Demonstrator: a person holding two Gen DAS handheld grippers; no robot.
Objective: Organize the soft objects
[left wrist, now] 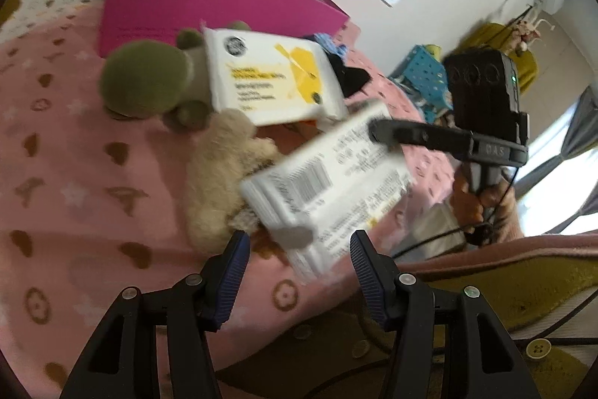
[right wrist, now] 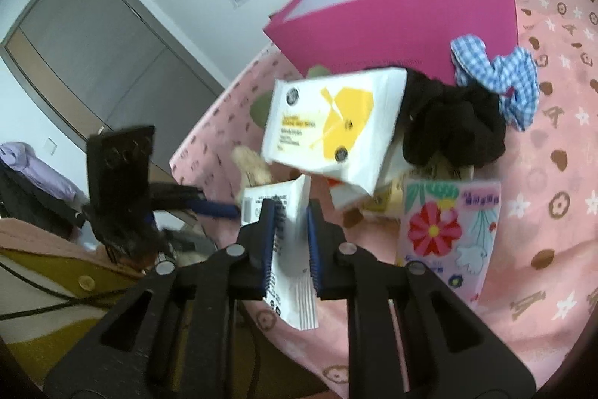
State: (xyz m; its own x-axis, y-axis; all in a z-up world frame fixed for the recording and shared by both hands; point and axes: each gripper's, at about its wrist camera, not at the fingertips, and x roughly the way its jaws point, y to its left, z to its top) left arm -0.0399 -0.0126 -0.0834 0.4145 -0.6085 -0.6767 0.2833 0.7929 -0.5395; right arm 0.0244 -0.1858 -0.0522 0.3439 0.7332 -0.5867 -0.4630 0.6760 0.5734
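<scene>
The tidying looks like it has only just started. The right gripper (right wrist: 290,242) is squeezing a white tissue pack (right wrist: 287,249) between its blue pads, low in the middle of the right wrist picture, lifted a little above the pink blanket (right wrist: 542,249). In the left wrist picture the same pack shows in the middle, tilted and blurry. The left gripper (left wrist: 299,249) has its fingers spread wide with nothing between them, just near the pack. The pink box (right wrist: 392,25) stands at the top of the right wrist picture; the part of its inside that shows is bare and white, but its bottom is hidden. Everything else seems left to do: a second tissue pack with a yellow mark (right wrist: 329,126), a black sock bundle (right wrist: 456,126), a blue checked cloth (right wrist: 501,77), a flowery pack (right wrist: 444,230), a green plush toy (left wrist: 145,77) and a beige plush toy (left wrist: 220,171) all lie in a heap on the blanket in front of the box.
</scene>
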